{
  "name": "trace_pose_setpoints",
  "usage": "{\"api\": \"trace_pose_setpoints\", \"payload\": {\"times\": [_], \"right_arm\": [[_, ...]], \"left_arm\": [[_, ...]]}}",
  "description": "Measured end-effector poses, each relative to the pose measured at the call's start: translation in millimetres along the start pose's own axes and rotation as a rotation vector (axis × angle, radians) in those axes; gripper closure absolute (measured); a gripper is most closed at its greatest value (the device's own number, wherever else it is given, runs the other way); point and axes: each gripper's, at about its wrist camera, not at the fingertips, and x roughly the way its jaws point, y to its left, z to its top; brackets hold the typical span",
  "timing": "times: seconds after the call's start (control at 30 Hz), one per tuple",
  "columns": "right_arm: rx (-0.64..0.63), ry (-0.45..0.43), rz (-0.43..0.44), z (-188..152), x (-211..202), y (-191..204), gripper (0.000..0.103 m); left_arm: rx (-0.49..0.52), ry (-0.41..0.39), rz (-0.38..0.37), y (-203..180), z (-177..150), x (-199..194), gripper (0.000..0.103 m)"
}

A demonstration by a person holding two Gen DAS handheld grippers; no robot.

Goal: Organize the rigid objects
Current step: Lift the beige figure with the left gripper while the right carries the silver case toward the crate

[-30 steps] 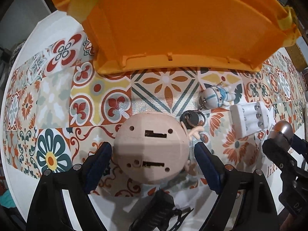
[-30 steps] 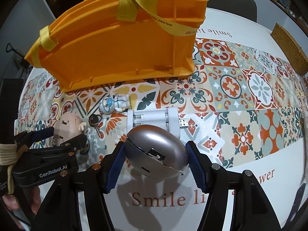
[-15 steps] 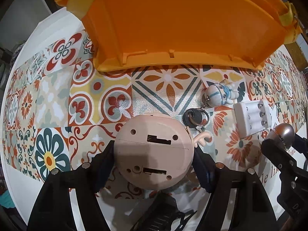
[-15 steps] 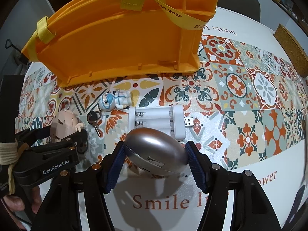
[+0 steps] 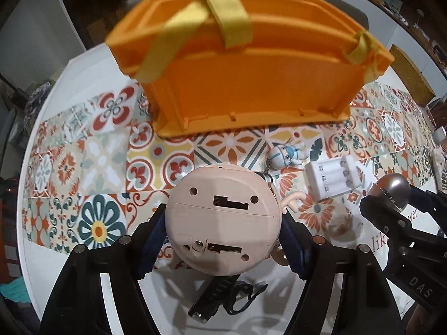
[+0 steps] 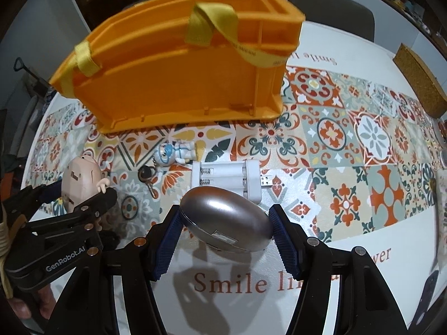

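My left gripper [image 5: 223,237] is shut on a round beige toy head [image 5: 223,219], held above the table with its flat base toward the camera. The toy head also shows in the right wrist view [image 6: 79,182]. My right gripper [image 6: 225,229] is shut on a silver egg-shaped case [image 6: 226,226], lifted above the table. The silver case also shows in the left wrist view [image 5: 392,188]. An orange basket [image 5: 251,83] with yellow straps stands at the far side, and it also shows in the right wrist view [image 6: 178,64].
On the tiled mat lie a white battery charger [image 6: 227,180], a small white-and-blue figurine keychain [image 6: 174,152] and a black key fob [image 6: 145,171]. A black cable gadget [image 5: 218,298] lies below the left gripper. A cork board [image 6: 419,81] sits far right.
The left gripper closed on the toy head and lifted it. Both grippers rose and drew back, so the basket looks smaller and its open top shows.
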Motion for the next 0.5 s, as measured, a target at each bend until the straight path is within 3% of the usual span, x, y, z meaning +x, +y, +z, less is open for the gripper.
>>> {"api": "trace_pose_setpoints", "payload": {"times": [0.5], "right_arm": [[-0.012, -0.119, 0.040, 14.5, -43.4, 2.6, 0.040]], "left_arm": [[-0.019, -0.121, 0.006, 5.2, 14.1, -54.5, 0.029]]}}
